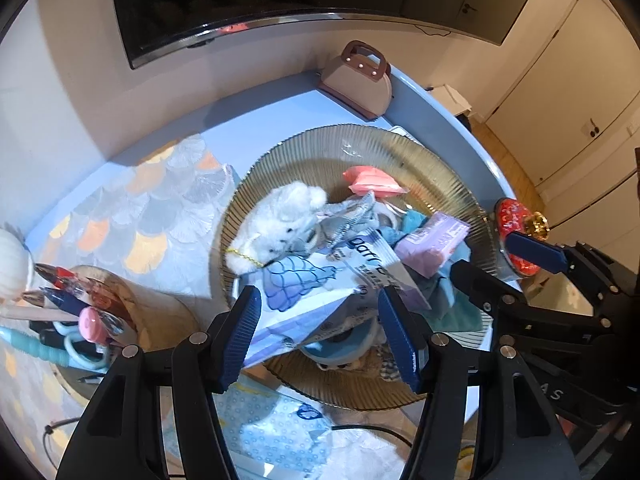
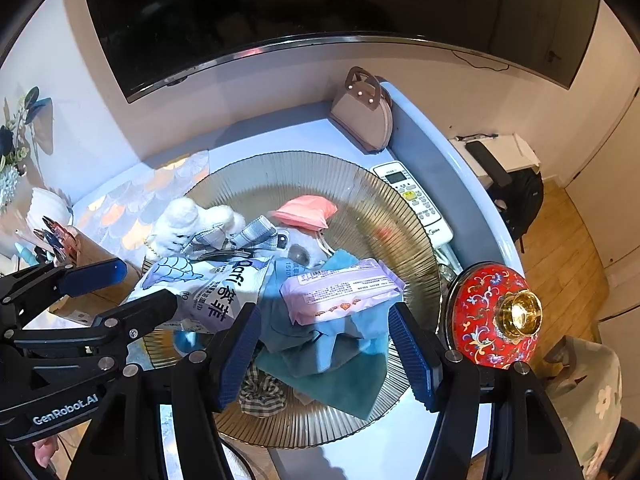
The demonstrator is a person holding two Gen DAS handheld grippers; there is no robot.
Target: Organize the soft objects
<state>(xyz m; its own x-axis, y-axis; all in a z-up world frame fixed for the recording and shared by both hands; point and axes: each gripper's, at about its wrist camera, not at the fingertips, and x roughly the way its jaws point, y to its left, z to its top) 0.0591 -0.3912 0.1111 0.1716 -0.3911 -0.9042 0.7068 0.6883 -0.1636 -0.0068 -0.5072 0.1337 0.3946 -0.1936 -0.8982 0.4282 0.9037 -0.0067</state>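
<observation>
A ribbed glass platter [image 1: 320, 148] [image 2: 384, 200] holds a heap of soft things: a white plush toy [image 1: 280, 224] [image 2: 188, 218], a pink pouch [image 1: 372, 182] [image 2: 306, 208], a white and blue packet [image 1: 320, 284] [image 2: 212, 284], a purple tissue pack [image 1: 434, 242] [image 2: 340, 290], teal cloths [image 1: 452, 304] [image 2: 332, 364] and a checked scrunchie [image 2: 262, 394]. My left gripper [image 1: 322, 334] is open and empty, just above the packet at the platter's near side. My right gripper [image 2: 326, 354] is open and empty over the teal cloths, below the tissue pack.
A red enamel lid with a gold knob [image 2: 494, 316] [image 1: 516, 232] sits right of the platter. A remote [image 2: 416, 200] lies beyond it. A small handbag [image 1: 356, 80] [image 2: 366, 116] stands at the back. A pen holder [image 1: 76, 320] stands left.
</observation>
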